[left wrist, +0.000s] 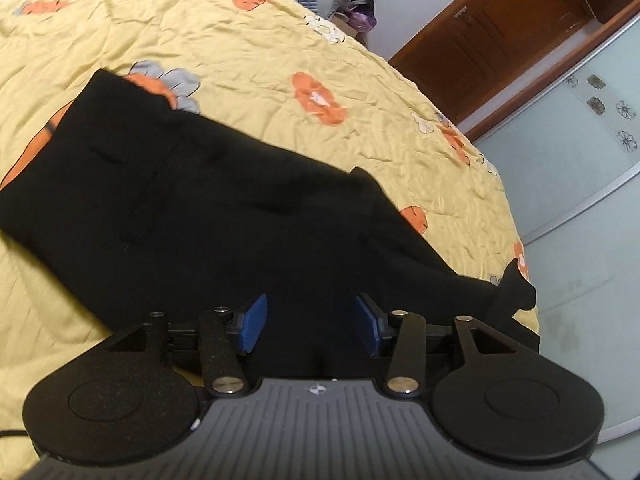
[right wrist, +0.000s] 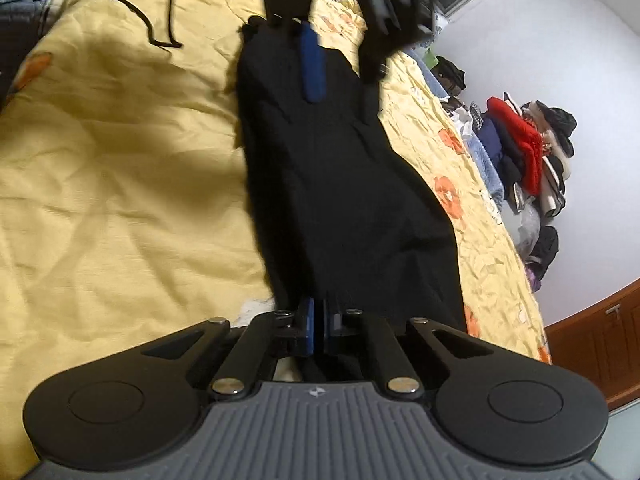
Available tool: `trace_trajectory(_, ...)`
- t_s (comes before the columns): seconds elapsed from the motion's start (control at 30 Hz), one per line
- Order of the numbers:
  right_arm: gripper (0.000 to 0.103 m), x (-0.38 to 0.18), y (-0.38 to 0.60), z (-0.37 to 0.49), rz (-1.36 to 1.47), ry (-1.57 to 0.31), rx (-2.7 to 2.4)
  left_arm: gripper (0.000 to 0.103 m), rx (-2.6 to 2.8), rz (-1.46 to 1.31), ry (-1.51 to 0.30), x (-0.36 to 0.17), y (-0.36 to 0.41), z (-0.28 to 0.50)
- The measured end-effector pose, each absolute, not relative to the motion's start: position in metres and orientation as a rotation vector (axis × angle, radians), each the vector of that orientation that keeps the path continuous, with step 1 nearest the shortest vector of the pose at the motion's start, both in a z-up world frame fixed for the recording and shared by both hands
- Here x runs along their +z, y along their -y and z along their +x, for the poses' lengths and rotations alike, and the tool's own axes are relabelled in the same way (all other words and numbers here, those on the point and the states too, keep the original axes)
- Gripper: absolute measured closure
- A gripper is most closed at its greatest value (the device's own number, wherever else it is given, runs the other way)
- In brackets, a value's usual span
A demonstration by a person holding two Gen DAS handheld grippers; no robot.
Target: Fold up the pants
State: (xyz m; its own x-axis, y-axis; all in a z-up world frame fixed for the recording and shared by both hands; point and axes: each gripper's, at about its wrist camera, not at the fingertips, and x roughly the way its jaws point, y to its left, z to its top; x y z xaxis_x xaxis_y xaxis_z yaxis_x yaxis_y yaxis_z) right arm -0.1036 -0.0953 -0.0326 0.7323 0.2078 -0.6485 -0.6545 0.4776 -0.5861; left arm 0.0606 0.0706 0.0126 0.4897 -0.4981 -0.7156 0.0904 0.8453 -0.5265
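Black pants [left wrist: 200, 200] lie flat in a long strip on the yellow flowered bedspread [left wrist: 280, 40]. My left gripper [left wrist: 312, 320] is open just above one end of them, its blue pads [left wrist: 254, 322] apart and not pressing the cloth. In the right wrist view the pants [right wrist: 340, 200] stretch away from me, and the left gripper [right wrist: 342, 72] hovers over their far end. At the near end, my right gripper [right wrist: 318, 328] is shut, its pads pinching the edge of the pants.
A pile of clothes [right wrist: 528, 152] lies beyond the bed by the white wall. A black cable [right wrist: 132, 12] runs over the bedspread [right wrist: 120, 160] at the far left. A wooden cabinet [left wrist: 500, 40] and a frosted glass panel [left wrist: 580, 160] stand past the bed's edge.
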Motion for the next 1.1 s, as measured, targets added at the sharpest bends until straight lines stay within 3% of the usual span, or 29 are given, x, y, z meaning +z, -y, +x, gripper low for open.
trace_trajectory(0.33,0.098,-0.022,0.101,-0.115,-0.869,-0.568,0.594,0.044,-0.453,-0.369,-1.030,0.004,-0.015,0.081)
trace_trajectory(0.5,0.097,0.018,0.169,-0.105,-0.562,-0.577,0.422,0.040,-0.534,-0.261,-1.005,0.005,0.034,0.083)
trace_trajectory(0.73,0.097,-0.009,0.289,-0.092,-0.209,-0.855,-0.014,0.038,-0.689,-0.155,-1.067,-0.018,0.096,0.076)
trace_trajectory(0.87,0.096,-0.001,0.319,-0.108,-0.079,-0.839,-0.010,0.036,-0.747,-0.097,-1.051,-0.025,0.115,0.063)
trace_trajectory(0.9,0.091,0.005,0.328,-0.106,-0.049,-0.822,-0.041,0.036,-0.765,-0.085,-1.044,-0.025,0.120,0.061)
trace_trajectory(0.97,0.072,0.018,0.351,-0.093,-0.001,-0.778,-0.123,0.036,-0.819,-0.087,-1.055,-0.026,0.128,0.060)
trace_trajectory(1.03,0.037,0.030,0.375,-0.072,0.031,-0.715,-0.180,0.036,-0.858,-0.075,-1.052,-0.026,0.137,0.057)
trace_trajectory(1.1,0.035,0.037,0.398,-0.045,0.090,-0.674,-0.220,0.036,-0.878,-0.036,-1.022,-0.027,0.146,0.053)
